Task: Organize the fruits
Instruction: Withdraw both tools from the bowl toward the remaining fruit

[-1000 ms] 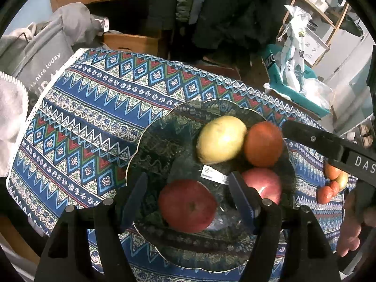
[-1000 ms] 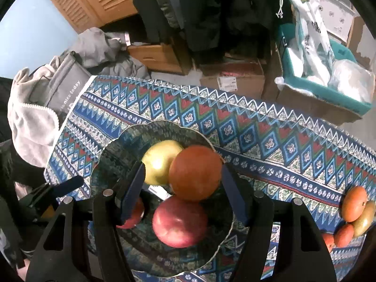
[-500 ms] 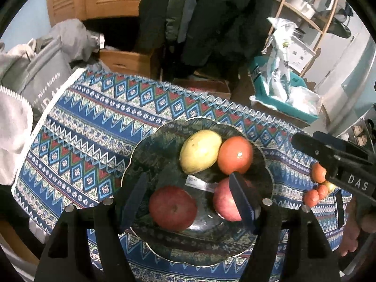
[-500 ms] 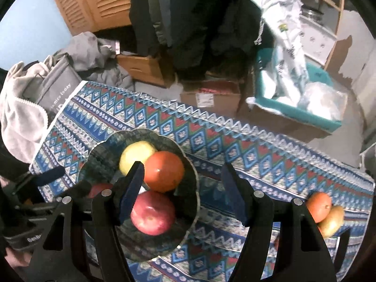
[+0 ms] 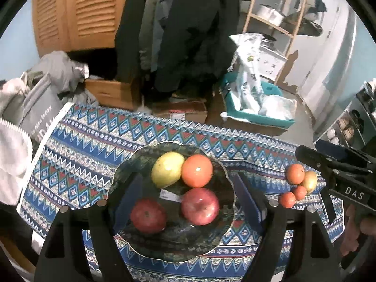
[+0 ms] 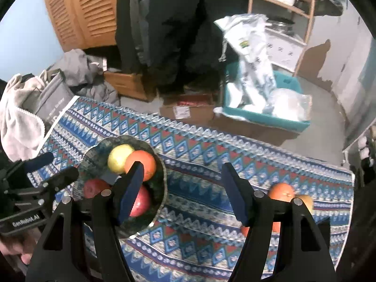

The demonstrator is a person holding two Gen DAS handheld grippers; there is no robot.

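A dark glass bowl sits on the patterned tablecloth. It holds a yellow fruit, an orange and two red apples. My left gripper is open and empty above the bowl. My right gripper is open and empty above the cloth, to the right of the bowl. A small pile of loose fruit lies on the cloth at the right. It also shows in the right wrist view, partly hidden behind my right finger.
The tablecloth covers the table, whose far edge drops to a floor. Past it are cardboard boxes, a teal bin with bags, hanging dark coats and a grey bag at the left.
Both grippers have risen and pulled back from the bowl. The right gripper has moved right, off the bowl and over the cloth. The fruit in the bowl has not moved.
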